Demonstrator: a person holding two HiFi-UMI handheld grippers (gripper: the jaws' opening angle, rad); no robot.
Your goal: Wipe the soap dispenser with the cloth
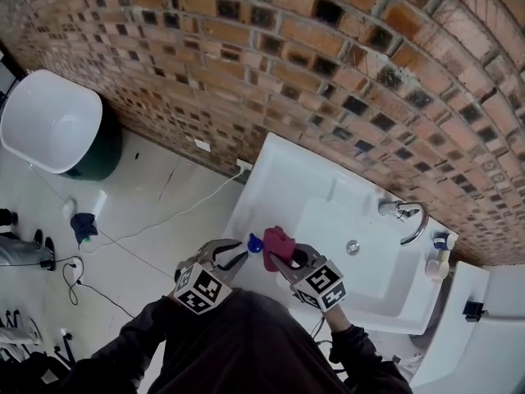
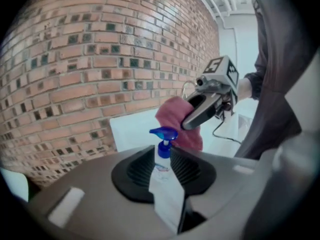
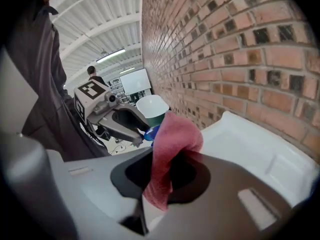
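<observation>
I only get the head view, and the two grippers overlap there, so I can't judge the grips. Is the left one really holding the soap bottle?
Observer: Yes; in the left gripper view the left gripper is closed on the upright soap dispenser.
Operator: And the cloth?
Observer: The right gripper view shows the red cloth pinched in the right gripper, bunched above its jaws.
Operator: Touching the pump?
Observer: In the left gripper view the cloth sits right behind the blue pump; contact can't be told.
</observation>
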